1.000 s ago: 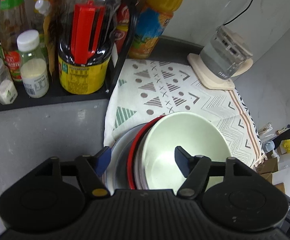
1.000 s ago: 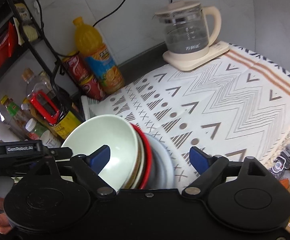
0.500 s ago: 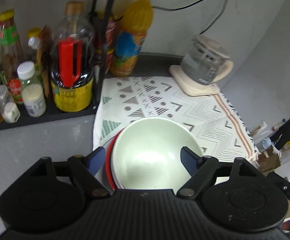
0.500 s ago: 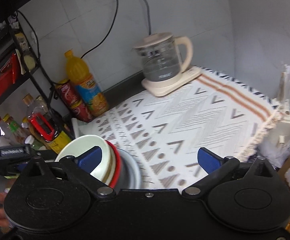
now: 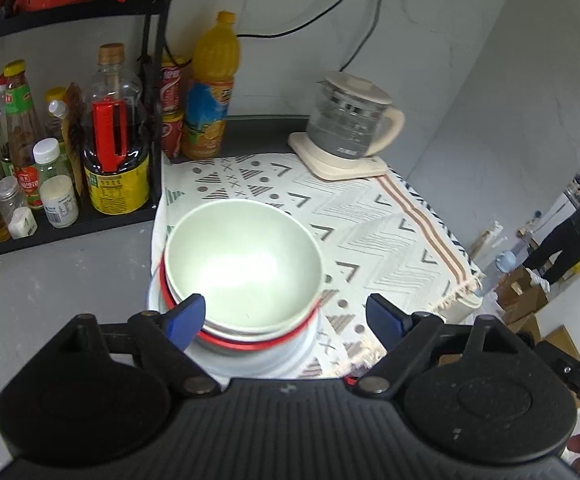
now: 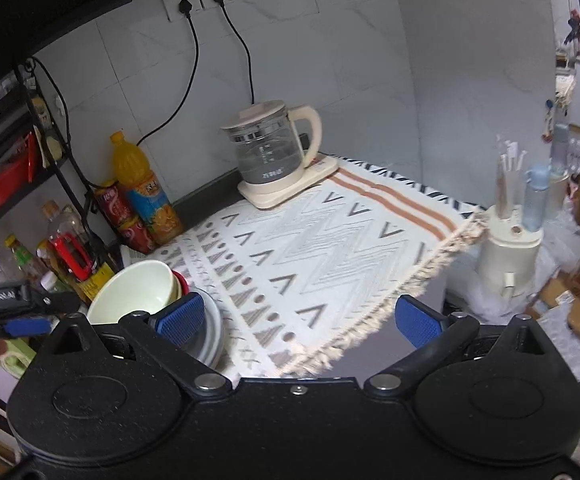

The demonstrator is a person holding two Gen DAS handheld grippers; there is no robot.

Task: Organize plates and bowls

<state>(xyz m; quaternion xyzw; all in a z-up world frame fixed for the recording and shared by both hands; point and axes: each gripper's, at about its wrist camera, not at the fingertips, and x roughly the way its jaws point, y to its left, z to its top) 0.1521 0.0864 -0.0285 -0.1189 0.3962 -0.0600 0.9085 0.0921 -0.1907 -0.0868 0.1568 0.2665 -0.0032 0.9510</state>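
The stack of bowls and plates [image 5: 246, 280] sits on the near left corner of the patterned cloth [image 5: 369, 232], a pale green bowl [image 5: 242, 264] on top, a red-rimmed dish [image 5: 250, 346] under it and a white plate [image 5: 250, 364] at the bottom. Beside the stack, off the cloth's left edge, a black rack [image 5: 70, 220] holds sauce bottles [image 5: 22, 140] and a dark bottle with a red handle [image 5: 116, 152]. At the cloth's far left corner stand an orange drink bottle [image 5: 212, 88] and red cans [image 5: 172, 112]; at its far right corner a glass kettle [image 5: 349, 120] rests on a cream base. The left gripper [image 5: 286, 316] hangs above the stack's near side, its blue fingers spread clear of the dishes; its jaws have just been opening, nothing between them pressed. The right gripper [image 6: 297, 318] is over the cloth's near edge, jaws wide apart, having just opened, holding nothing; the stack [image 6: 150, 300] lies by its left finger.
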